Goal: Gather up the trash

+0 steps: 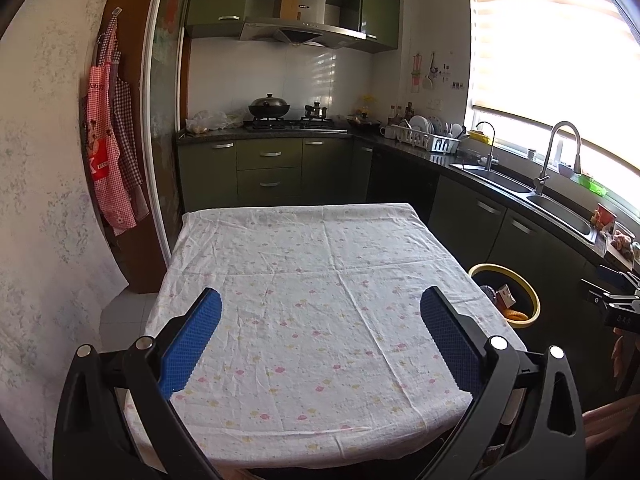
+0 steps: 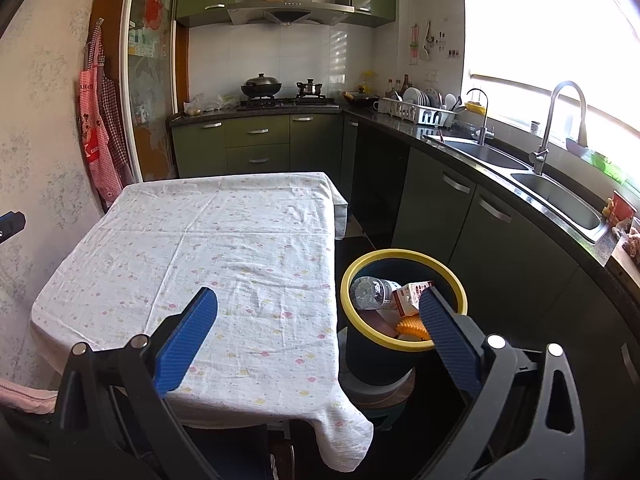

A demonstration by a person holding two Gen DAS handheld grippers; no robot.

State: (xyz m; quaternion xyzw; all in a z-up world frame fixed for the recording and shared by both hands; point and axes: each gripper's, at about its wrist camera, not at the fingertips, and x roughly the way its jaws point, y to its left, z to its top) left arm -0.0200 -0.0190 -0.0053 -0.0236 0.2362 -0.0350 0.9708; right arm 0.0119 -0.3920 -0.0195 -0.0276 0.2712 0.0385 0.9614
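A dark bin with a yellow rim (image 2: 362,264) stands on the floor right of the table; it also shows in the left wrist view (image 1: 534,300). Inside lie a clear plastic bottle (image 2: 370,290), a red-and-white carton (image 2: 410,296) and an orange textured item (image 2: 412,326). My left gripper (image 1: 320,320) is open and empty above the near half of the table (image 1: 320,248), which has a white floral cloth. My right gripper (image 2: 320,320) is open and empty, over the table's right edge (image 2: 240,220), its right finger in front of the bin's rim.
A dark counter with a double sink (image 2: 560,196) and tap runs along the right wall. A stove with a wok (image 1: 269,107) and a dish rack (image 1: 428,136) stand at the back. Aprons (image 1: 112,152) hang on the left wall. The bin rests on a low round stool (image 2: 380,390).
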